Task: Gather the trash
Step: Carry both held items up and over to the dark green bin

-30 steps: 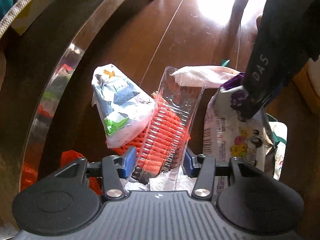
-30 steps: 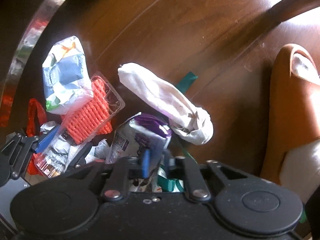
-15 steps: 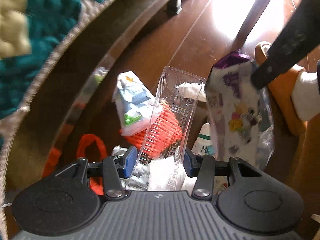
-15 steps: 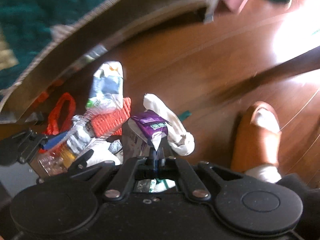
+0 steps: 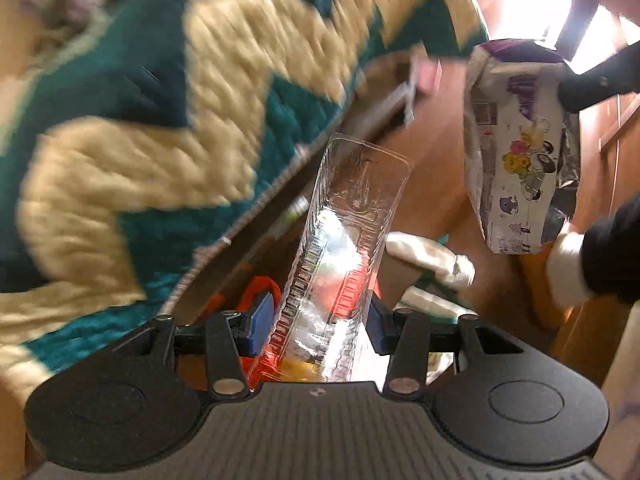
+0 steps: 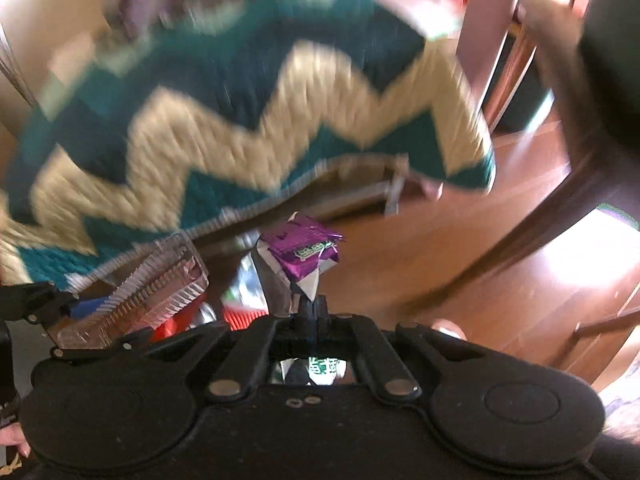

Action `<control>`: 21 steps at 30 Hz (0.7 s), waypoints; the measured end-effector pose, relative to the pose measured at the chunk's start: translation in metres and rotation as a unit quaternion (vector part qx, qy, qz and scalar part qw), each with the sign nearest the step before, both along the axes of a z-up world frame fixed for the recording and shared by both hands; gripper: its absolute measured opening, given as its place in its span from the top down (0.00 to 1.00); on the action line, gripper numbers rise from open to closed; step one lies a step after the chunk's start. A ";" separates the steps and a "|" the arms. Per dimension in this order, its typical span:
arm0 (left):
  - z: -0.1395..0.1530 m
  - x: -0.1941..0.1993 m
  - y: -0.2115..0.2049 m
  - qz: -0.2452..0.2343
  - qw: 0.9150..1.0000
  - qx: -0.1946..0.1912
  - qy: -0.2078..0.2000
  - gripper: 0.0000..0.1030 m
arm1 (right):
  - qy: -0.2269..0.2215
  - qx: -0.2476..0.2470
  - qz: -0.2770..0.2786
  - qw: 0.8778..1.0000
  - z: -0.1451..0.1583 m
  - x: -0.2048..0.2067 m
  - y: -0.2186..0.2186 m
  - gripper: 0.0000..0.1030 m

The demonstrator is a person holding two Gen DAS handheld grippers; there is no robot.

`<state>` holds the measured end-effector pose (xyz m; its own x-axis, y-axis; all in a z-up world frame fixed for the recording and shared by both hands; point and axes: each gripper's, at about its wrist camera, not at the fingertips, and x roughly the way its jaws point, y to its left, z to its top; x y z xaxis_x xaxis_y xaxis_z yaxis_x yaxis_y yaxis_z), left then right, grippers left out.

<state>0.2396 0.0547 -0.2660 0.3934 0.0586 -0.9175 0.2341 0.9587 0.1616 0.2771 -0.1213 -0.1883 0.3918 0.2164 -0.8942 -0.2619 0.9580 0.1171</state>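
Left wrist view: a ribbed clear plastic tray (image 5: 352, 240), long and box-shaped, stands gripped between the blue pads of the left gripper (image 5: 318, 324); a glossy white-and-purple snack bag (image 5: 516, 152) hangs at 2 o'clock. Teal-and-cream zigzag quilt (image 5: 160, 100) fills 10 o'clock, above the wooden floor (image 5: 432, 184)

Right wrist view: the right gripper (image 6: 310, 306) is clamped tight on the crinkled purple bag (image 6: 298, 258); the tray (image 6: 156, 292) sits at 9 o'clock, the sunlit floor (image 6: 520, 260) at 3 o'clock

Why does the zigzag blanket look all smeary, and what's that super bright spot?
Left wrist view: the blanket is streaked by motion blur, while the clear plastic tray stays sharp; sunlight washes out the top right. Right wrist view: same smeared blanket, sharp purple wrapper, glare on the wooden floor.
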 end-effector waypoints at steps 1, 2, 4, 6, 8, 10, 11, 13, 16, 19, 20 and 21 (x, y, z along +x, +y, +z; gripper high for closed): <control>0.017 -0.003 -0.001 0.008 1.000 -0.001 -0.011 0.54 | -0.018 0.009 0.003 1.000 0.018 -0.004 -0.006 1.00; 0.032 -0.005 -0.004 0.015 1.000 -0.004 -0.020 0.54 | -0.032 0.016 0.007 0.999 0.034 -0.008 -0.012 1.00; 0.066 -0.010 -0.011 0.025 0.999 -0.014 -0.044 0.54 | -0.061 0.030 0.014 0.998 0.067 -0.016 -0.025 1.00; 0.095 -0.015 -0.019 0.030 0.997 -0.021 -0.063 0.54 | -0.091 0.043 0.022 0.995 0.098 -0.024 -0.038 1.00; 0.126 -0.019 -0.029 0.034 0.995 -0.027 -0.085 0.54 | -0.123 0.051 0.028 0.991 0.131 -0.032 -0.050 1.00; 0.154 -0.020 -0.039 0.034 0.993 -0.033 -0.105 0.54 | -0.152 0.060 0.031 0.986 0.161 -0.037 -0.065 1.00; 0.166 -0.023 -0.044 0.034 0.992 -0.035 -0.114 0.54 | -0.166 0.064 0.029 0.984 0.175 -0.039 -0.073 1.00; 0.193 -0.025 -0.056 0.031 0.990 -0.039 -0.132 0.54 | -0.190 0.073 0.026 0.979 0.202 -0.043 -0.090 1.00; 0.239 -0.029 -0.079 0.018 0.985 -0.044 -0.164 0.54 | -0.229 0.081 0.018 0.970 0.242 -0.049 -0.117 1.00; 0.280 -0.028 -0.104 0.001 0.980 -0.050 -0.190 0.54 | -0.265 0.093 0.005 0.960 0.280 -0.050 -0.143 1.00; 0.293 -0.026 -0.114 -0.006 0.979 -0.051 -0.199 0.54 | -0.277 0.097 0.001 0.956 0.292 -0.050 -0.153 1.00; 0.308 -0.025 -0.124 -0.014 0.976 -0.052 -0.210 0.54 | -0.290 0.100 -0.003 0.952 0.304 -0.050 -0.162 1.00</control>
